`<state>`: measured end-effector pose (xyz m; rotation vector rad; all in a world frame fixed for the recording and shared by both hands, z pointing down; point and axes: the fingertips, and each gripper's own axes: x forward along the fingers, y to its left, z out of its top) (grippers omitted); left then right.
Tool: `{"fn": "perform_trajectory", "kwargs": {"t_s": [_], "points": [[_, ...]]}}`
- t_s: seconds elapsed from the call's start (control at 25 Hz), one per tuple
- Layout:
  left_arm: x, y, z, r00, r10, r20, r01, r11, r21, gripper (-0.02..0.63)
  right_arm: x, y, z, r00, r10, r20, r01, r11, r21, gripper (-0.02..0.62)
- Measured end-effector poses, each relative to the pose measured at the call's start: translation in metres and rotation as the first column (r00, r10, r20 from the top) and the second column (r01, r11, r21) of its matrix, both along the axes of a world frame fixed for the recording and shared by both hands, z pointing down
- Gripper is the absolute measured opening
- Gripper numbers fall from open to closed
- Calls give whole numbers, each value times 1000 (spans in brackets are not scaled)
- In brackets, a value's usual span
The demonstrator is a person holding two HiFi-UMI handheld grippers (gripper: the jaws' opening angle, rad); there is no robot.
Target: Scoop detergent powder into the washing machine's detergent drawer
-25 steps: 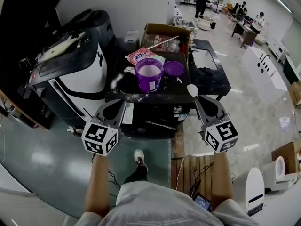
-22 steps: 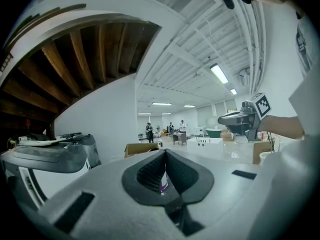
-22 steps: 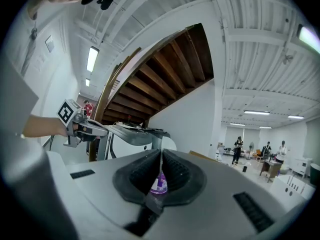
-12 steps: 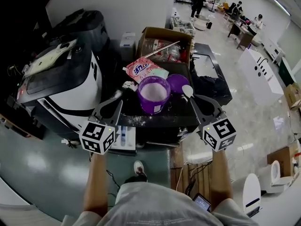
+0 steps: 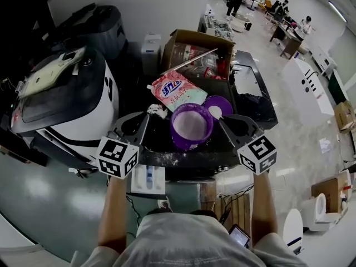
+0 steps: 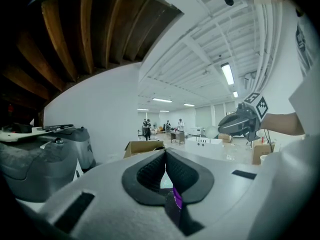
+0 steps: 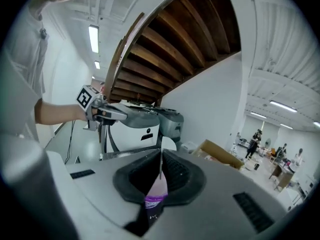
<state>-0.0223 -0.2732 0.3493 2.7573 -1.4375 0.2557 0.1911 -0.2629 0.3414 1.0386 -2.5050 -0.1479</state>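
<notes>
The round purple tub (image 5: pixel 192 128) of white powder sat on the dark table (image 5: pixel 161 142) between the 2 grippers, its purple lid (image 5: pixel 221 102) just beyond it on the right. The left gripper (image 5: pixel 136 125) had its ribbed black pads pressed together on nothing. The right gripper (image 5: pixel 227 122) was clamped on the thin handle of a white spoon (image 5: pixel 214 112), its oval bowl beside the tub's far right rim.

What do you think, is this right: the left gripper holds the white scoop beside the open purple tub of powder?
Not quite: the right gripper holds the white scoop, shut on its handle, as the right gripper view shows. The left gripper is shut on nothing. The scoop is indeed beside the open purple tub of powder.
</notes>
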Motion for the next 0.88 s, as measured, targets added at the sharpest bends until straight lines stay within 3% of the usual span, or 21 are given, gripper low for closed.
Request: {"fn": "perform_trajectory", "kwargs": {"t_s": [0.24,0.44,0.6,0.76,0.88], "points": [[1,-23,10,1000,1,9,-1,1000,-28,9,-33,-30,47,970,-209,-123,190,971,-148,14],[17,-35,24,1000,-10,26,12,998,-68,9,-51,-51,80,884,-403,-235,348,905,-245,14],[28,-37,38,999,-18,49,24,994,-109,9,-69,-55,101,770,-569,-288,481,815,-322,14],[31,-41,51,997,-50,55,57,987,-148,9,-82,-46,125,622,-721,-304,582,686,-436,14],[30,-40,60,995,-68,67,78,983,-169,9,-84,-39,146,508,-792,-339,611,609,-506,14]]}}
